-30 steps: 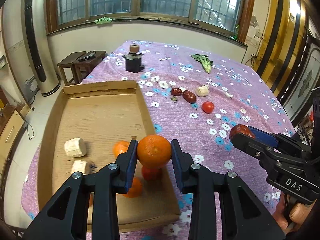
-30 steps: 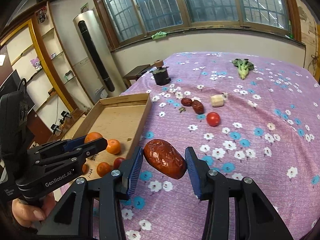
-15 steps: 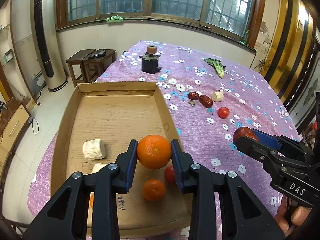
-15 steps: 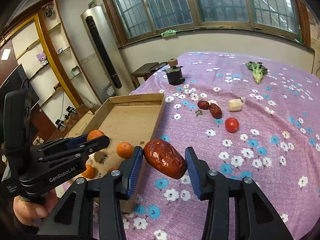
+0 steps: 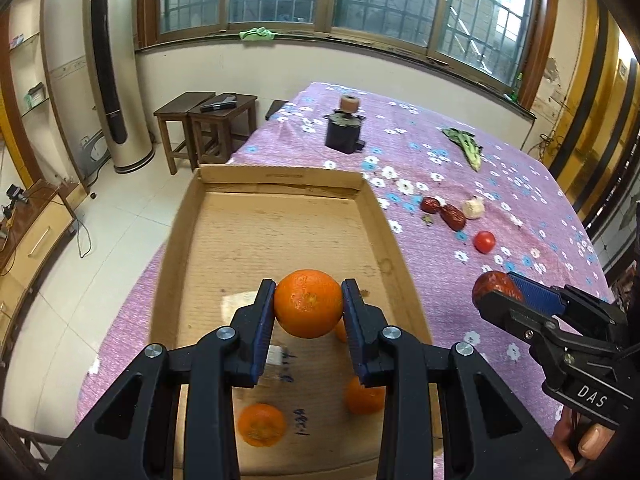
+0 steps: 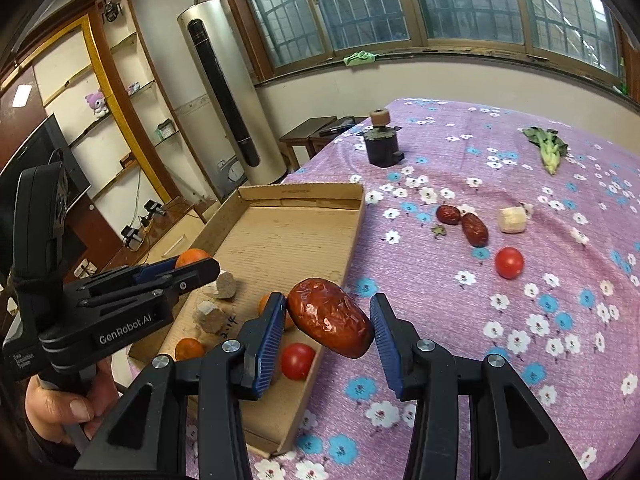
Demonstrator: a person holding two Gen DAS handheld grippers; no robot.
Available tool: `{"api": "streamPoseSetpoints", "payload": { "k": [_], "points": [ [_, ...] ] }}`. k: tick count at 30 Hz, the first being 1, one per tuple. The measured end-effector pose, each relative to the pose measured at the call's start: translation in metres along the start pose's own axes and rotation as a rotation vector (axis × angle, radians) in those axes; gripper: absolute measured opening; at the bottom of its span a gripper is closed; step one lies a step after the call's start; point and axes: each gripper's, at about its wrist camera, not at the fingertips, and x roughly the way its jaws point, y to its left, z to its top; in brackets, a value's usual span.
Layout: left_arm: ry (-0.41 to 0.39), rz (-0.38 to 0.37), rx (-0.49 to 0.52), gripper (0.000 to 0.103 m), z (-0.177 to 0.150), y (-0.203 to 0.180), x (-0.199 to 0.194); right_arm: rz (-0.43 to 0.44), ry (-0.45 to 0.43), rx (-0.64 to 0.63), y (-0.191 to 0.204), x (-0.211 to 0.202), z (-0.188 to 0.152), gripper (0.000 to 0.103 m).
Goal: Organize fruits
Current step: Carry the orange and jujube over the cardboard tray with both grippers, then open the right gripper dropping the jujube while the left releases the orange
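My left gripper (image 5: 308, 312) is shut on an orange (image 5: 309, 304) and holds it above the cardboard tray (image 5: 280, 178). On the tray floor lie more oranges (image 5: 262, 424), a red tomato (image 6: 298, 361) and pale root chunks (image 6: 210, 316). My right gripper (image 6: 330, 320) is shut on a large red date (image 6: 330, 317) and hangs over the tray's right wall, near its front corner. Out on the purple flowered cloth lie two more dates (image 6: 474, 229), a tomato (image 6: 509, 262) and a pale chunk (image 6: 512, 219).
At the far end of the table stands a black device with a roller (image 6: 382, 144); a green leafy vegetable (image 6: 550, 148) lies to the right of it. Wooden stools (image 5: 208, 120) and a tall floor fan (image 5: 114, 64) stand beyond the table's left edge. A hand (image 6: 68, 404) grips the left tool.
Both grippers have moved to the left with their fruit still held. The orange now hangs over the middle of the tray, and the date has come from over the cloth to the tray's right wall.
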Motion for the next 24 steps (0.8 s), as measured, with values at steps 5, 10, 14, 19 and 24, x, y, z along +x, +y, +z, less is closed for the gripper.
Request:
{"api": "streamPoseSetpoints", "payload": {
  "k": [5, 10, 14, 19, 24],
  "points": [
    [0.001, 0.02, -0.016, 0.031, 0.004, 0.012, 0.004, 0.017, 0.014, -0.009, 0.008, 0.013, 0.003, 0.045],
    [0.007, 0.036, -0.017, 0.031, 0.008, 0.019, 0.01, 0.029, 0.024, -0.014, 0.012, 0.024, 0.008, 0.045],
    [0.016, 0.05, -0.017, 0.031, 0.015, 0.024, 0.018, 0.037, 0.036, -0.012, 0.01, 0.038, 0.014, 0.044],
    [0.027, 0.067, -0.019, 0.031, 0.025, 0.03, 0.03, 0.046, 0.053, -0.007, 0.01, 0.058, 0.023, 0.044],
    [0.047, 0.082, -0.017, 0.031, 0.032, 0.032, 0.043, 0.058, 0.075, -0.018, 0.015, 0.078, 0.031, 0.044]
  ]
}}
